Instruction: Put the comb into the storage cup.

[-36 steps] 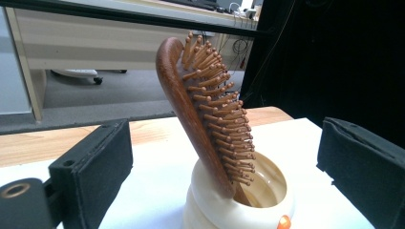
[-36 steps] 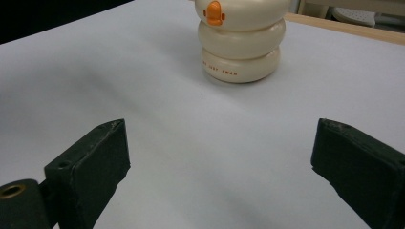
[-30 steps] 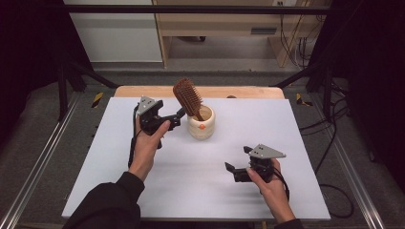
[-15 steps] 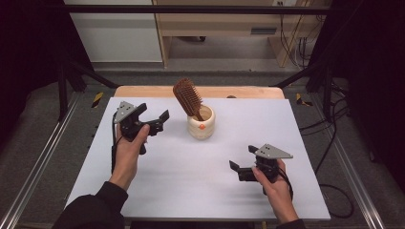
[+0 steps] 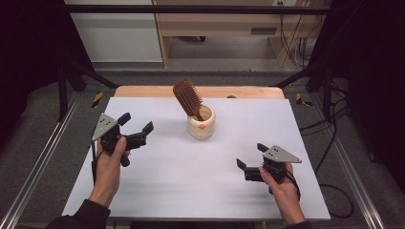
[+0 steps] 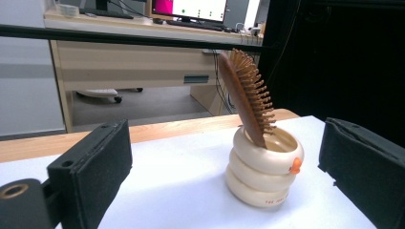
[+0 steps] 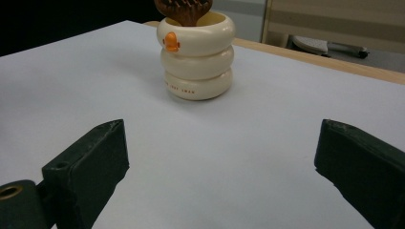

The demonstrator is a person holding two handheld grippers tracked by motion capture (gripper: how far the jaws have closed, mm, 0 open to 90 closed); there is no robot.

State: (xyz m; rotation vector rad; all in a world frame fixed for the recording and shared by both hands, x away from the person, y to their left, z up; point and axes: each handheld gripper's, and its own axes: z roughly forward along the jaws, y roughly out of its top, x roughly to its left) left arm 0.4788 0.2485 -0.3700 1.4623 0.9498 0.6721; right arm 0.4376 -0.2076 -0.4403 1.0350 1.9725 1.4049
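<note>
White tabletop (image 5: 191, 181) on wooden desk, hairbrush (image 5: 187, 98) in cream holder (image 5: 201, 123), both grippers — left (image 5: 136, 129), right (image 5: 249, 157) — jaws apart, empty

Hairbrush (image 6: 248, 90) handle hidden inside cream holder (image 6: 262, 169); head cut off by top edge in right gripper view. Holder's small lettering unreadable.

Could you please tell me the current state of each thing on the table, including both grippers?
Wooden hairbrush: standing handle-down in the cup, tilted, bristle head up.
Cream ringed cup: upright on the white table, holding the hairbrush.
Left gripper: open, empty, apart from the cup.
Right gripper: open, empty, low over the table.
</note>
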